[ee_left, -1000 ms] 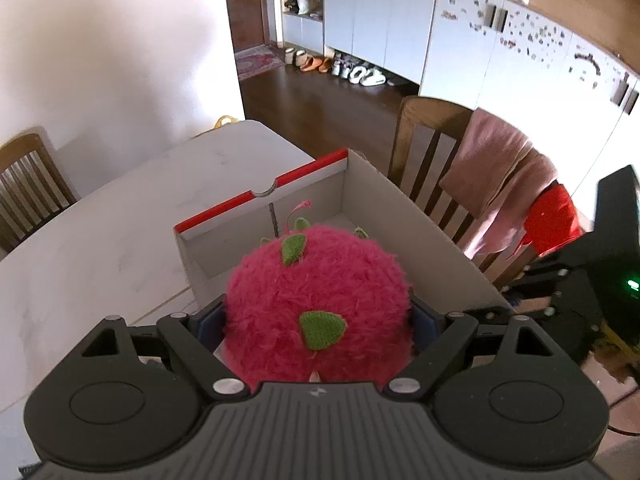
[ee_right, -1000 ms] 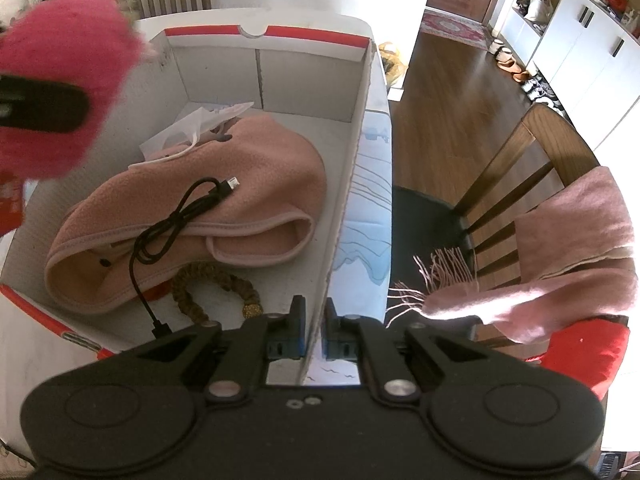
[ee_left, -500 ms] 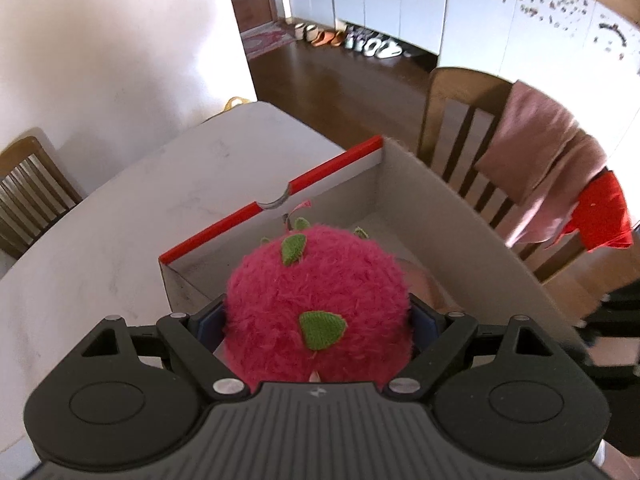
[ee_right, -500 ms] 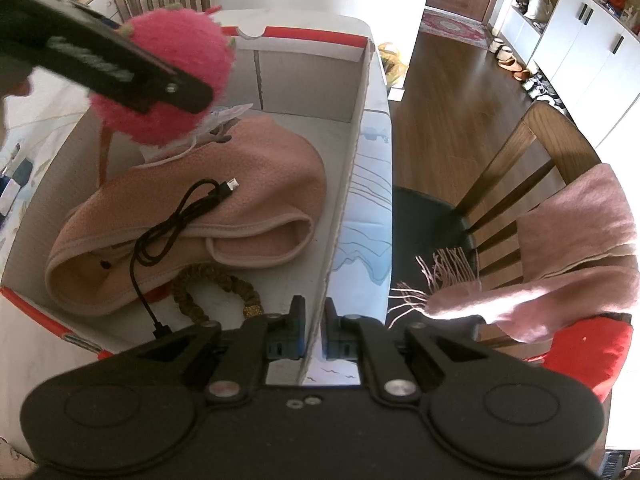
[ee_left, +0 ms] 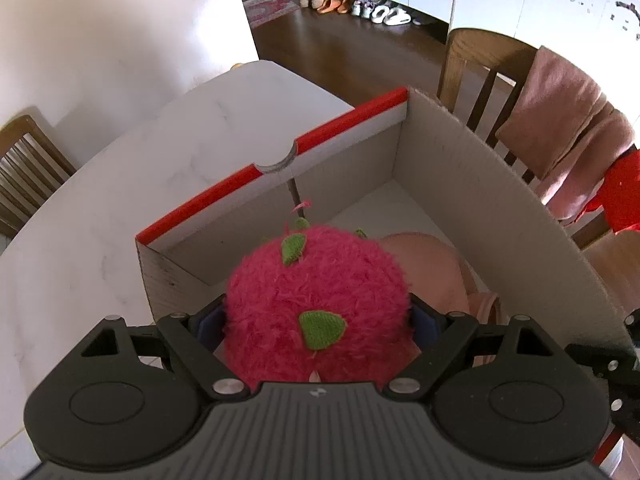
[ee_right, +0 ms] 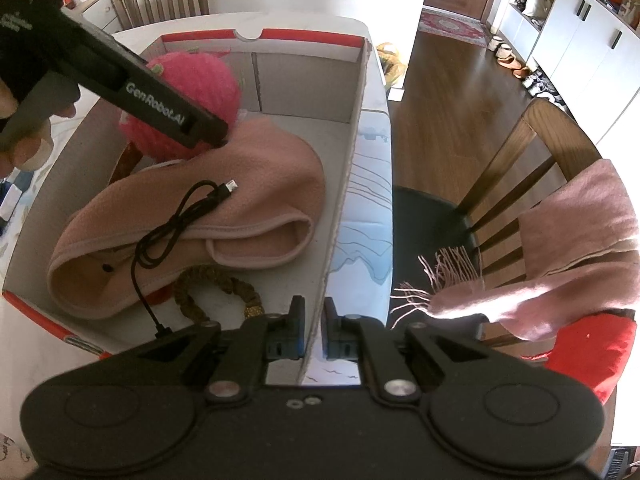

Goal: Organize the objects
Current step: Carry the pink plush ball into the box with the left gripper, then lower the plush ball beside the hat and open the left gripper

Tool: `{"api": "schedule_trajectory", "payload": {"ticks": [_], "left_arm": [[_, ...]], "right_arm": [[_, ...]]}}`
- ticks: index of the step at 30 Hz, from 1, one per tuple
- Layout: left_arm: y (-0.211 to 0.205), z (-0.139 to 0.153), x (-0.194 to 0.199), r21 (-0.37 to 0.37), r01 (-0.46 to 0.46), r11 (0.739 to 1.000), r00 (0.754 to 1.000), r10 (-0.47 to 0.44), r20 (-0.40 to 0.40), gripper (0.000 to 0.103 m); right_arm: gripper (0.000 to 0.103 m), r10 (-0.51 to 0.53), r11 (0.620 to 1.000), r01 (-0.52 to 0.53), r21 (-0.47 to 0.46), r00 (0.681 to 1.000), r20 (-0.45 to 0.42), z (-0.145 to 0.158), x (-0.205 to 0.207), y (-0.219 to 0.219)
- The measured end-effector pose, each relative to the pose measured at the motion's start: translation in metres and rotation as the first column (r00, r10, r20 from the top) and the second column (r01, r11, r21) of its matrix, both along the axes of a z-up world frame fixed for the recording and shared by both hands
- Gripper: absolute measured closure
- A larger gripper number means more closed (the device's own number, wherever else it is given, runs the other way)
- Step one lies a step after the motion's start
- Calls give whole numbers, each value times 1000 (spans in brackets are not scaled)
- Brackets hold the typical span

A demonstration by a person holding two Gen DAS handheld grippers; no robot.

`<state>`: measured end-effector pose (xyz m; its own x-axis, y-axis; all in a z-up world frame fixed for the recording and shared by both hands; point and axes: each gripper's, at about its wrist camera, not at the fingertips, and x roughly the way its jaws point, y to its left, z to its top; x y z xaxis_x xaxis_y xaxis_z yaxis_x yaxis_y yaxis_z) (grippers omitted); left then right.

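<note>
My left gripper is shut on a fuzzy pink plush fruit with green leaves. It holds the plush inside the cardboard box, low over a pink fleece hat; the plush also shows in the right wrist view. My right gripper is shut on the box's right side wall, pinching its top edge. A black USB cable lies on the hat. A braided brown ring lies on the box floor near me.
The box stands on a white marble table. A wooden chair with a pink scarf and a red cloth stands close on the right. Another chair is at the far left.
My left gripper has carried the plush fruit over the box's left wall and down toward the pink hat. My right gripper has kept its hold on the box wall.
</note>
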<state>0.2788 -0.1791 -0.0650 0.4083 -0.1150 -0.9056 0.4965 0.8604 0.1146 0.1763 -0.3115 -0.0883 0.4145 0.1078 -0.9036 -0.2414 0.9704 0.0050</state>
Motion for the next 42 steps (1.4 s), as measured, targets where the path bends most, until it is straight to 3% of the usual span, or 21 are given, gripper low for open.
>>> {"api": "schedule_trajectory", "payload": {"ticks": [19,42], "left_arm": [[11,4,-6,-60,-33,998,999,34,1,11],[45,67,-45,-229,-42,973,995,61,79,9]], "right_arm": [[96,0,1000,0,-3,1000,0,0,-1,0],[96,2,1000,-2,-19,1000,4,4,-2,2]]}}
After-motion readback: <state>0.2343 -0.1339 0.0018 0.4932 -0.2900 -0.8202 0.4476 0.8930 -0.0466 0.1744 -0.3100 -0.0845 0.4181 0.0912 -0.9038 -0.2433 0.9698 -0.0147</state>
